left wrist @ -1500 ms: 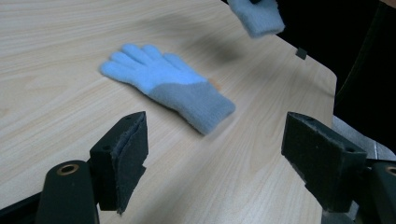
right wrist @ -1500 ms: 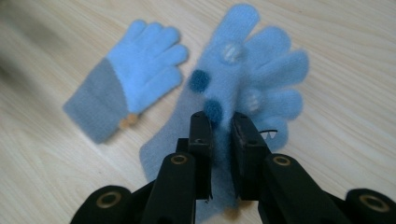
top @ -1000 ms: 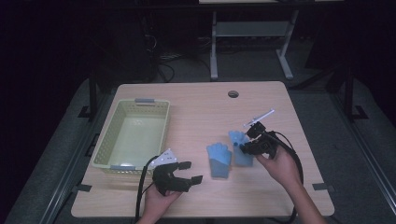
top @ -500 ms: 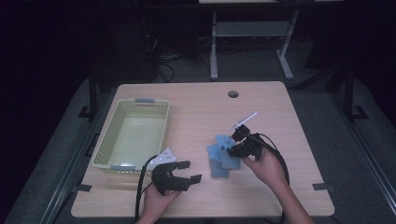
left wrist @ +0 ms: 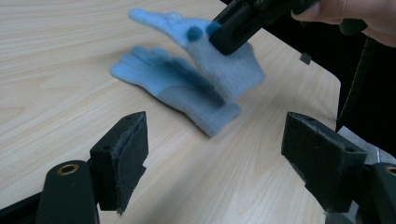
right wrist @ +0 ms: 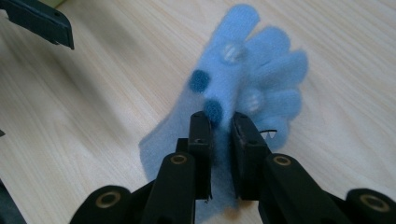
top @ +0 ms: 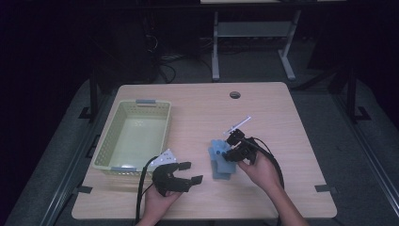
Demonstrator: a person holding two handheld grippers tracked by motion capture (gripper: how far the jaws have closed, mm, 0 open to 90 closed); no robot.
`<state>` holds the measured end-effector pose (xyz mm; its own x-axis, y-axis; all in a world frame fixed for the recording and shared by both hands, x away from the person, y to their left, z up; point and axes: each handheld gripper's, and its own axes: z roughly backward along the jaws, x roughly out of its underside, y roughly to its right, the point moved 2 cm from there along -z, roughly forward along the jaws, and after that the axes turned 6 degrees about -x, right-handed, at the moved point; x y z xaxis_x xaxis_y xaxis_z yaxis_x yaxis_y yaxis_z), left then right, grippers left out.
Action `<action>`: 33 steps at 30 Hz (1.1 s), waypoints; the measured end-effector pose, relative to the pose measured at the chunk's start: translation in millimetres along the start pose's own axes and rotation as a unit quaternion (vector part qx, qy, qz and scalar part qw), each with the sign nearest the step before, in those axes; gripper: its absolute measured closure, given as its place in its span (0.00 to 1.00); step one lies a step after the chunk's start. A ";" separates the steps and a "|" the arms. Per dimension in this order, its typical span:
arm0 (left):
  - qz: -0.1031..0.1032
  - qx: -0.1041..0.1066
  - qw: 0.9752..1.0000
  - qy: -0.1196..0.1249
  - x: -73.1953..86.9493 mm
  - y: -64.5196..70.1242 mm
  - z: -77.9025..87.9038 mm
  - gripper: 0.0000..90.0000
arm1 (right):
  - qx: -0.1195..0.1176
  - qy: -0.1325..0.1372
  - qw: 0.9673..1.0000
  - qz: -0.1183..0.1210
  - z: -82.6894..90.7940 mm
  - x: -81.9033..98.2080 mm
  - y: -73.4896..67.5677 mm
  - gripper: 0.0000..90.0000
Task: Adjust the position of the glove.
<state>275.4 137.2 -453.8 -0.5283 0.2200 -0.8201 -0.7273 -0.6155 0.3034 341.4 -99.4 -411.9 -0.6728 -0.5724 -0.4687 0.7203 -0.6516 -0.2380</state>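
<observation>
Two light blue knit gloves are at the table's front middle. One glove (top: 221, 170) (left wrist: 180, 93) lies flat on the wood. The other glove (top: 217, 149) (left wrist: 233, 65) (right wrist: 243, 84), with dark blue and white dots, is pinched near its cuff by my right gripper (top: 229, 154) (right wrist: 219, 123), shut on it and holding it partly over the flat one. My left gripper (top: 190, 172) (left wrist: 215, 135) stands open, just left of the gloves, with nothing between its jaws. The right gripper (left wrist: 236, 25) also appears at the top of the left gripper view.
A pale green plastic basket (top: 106, 141) stands at the table's left, its inside bare. A round cable hole (top: 235, 94) sits near the far edge. Cables trail from both grippers toward the front edge. Bare wood lies to the right and at the back.
My right gripper has moved left with the dotted glove, bringing it over the glove lying on the table. The left gripper has stayed put and open.
</observation>
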 end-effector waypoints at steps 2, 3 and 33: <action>0.000 0.000 1.000 0.001 0.0 0.2 0.1 0.25 | -0.001 0.002 1.000 0.000 -1.9 -0.5 -1.0 0.88; -0.001 0.000 1.000 0.001 0.0 0.3 0.1 0.25 | -0.003 0.002 1.000 0.002 -2.7 -0.8 -1.5 0.88; -0.003 0.000 1.000 -0.004 0.5 0.4 0.5 0.25 | 0.021 -0.015 1.000 -0.016 -32.1 3.4 -1.7 0.83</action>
<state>274.6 137.4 -453.8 -0.5276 0.2290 -0.8181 -0.7305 -0.6139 0.2993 343.3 -84.2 -440.4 -0.7006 -0.5652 -0.4355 0.6909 -0.6899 -0.2161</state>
